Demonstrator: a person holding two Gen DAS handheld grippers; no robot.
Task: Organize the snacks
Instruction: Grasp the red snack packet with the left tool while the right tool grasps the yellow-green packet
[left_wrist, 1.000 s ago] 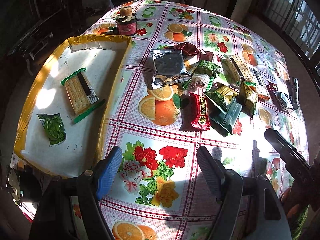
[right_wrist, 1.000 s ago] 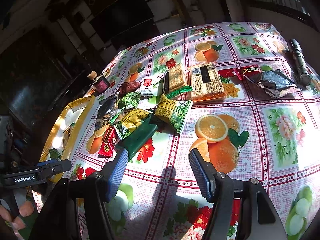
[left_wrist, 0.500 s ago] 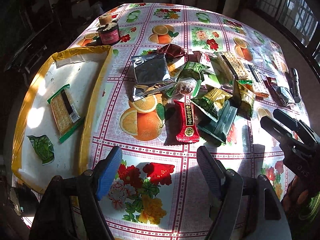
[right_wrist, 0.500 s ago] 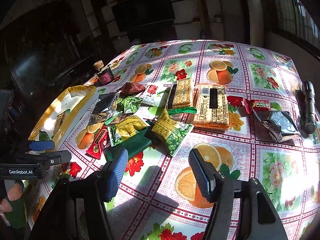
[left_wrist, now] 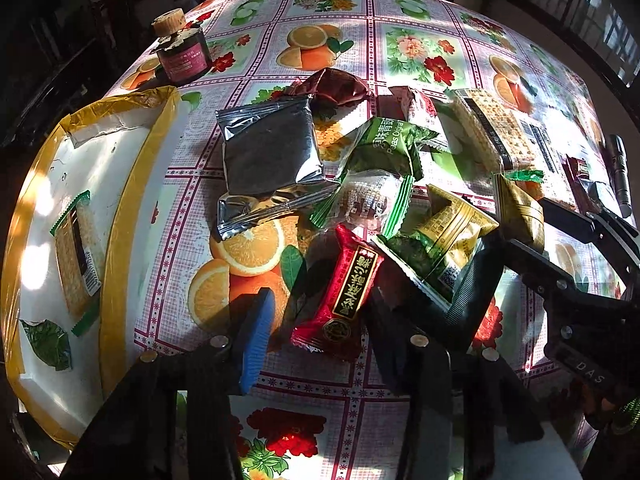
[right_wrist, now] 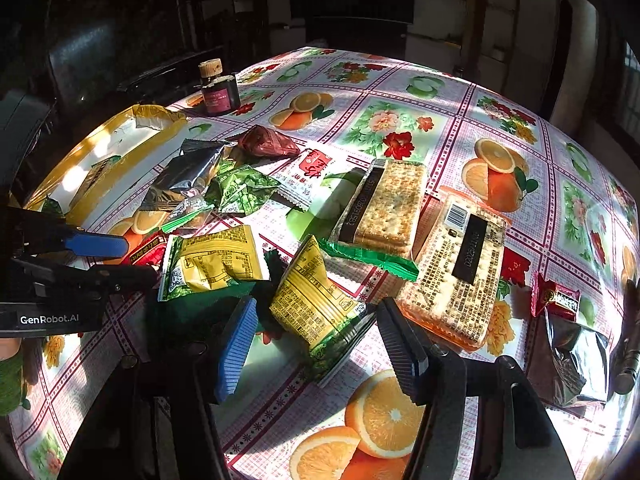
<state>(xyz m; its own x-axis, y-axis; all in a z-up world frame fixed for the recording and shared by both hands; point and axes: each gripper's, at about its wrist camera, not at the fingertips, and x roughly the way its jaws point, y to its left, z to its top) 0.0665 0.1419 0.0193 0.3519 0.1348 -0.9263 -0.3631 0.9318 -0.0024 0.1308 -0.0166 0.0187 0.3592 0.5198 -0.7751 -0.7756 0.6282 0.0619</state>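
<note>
A pile of snack packets lies on the fruit-print tablecloth. My left gripper (left_wrist: 320, 320) is open, its fingers on either side of a red packet (left_wrist: 346, 292). My right gripper (right_wrist: 316, 332) is open around a yellow-green packet (right_wrist: 316, 304). A second yellow packet (right_wrist: 212, 260), a silver pouch (left_wrist: 268, 152), a green pea packet (left_wrist: 386, 150) and two cracker packs (right_wrist: 384, 204) (right_wrist: 460, 264) lie near. The yellow-rimmed white tray (left_wrist: 132, 184) at left holds a cracker pack (left_wrist: 78, 252) and a green packet (left_wrist: 48, 344).
A small dark red jar (left_wrist: 182, 54) with a cork lid stands at the table's far left. A black flashlight (left_wrist: 618, 168) lies at the right edge. A silver pouch (right_wrist: 572, 356) and a small red packet (right_wrist: 556, 300) lie right of the right gripper.
Both grippers have moved forward and down into the snack pile. The left now straddles the red packet, the right straddles the yellow-green packet. Nothing is gripped.
</note>
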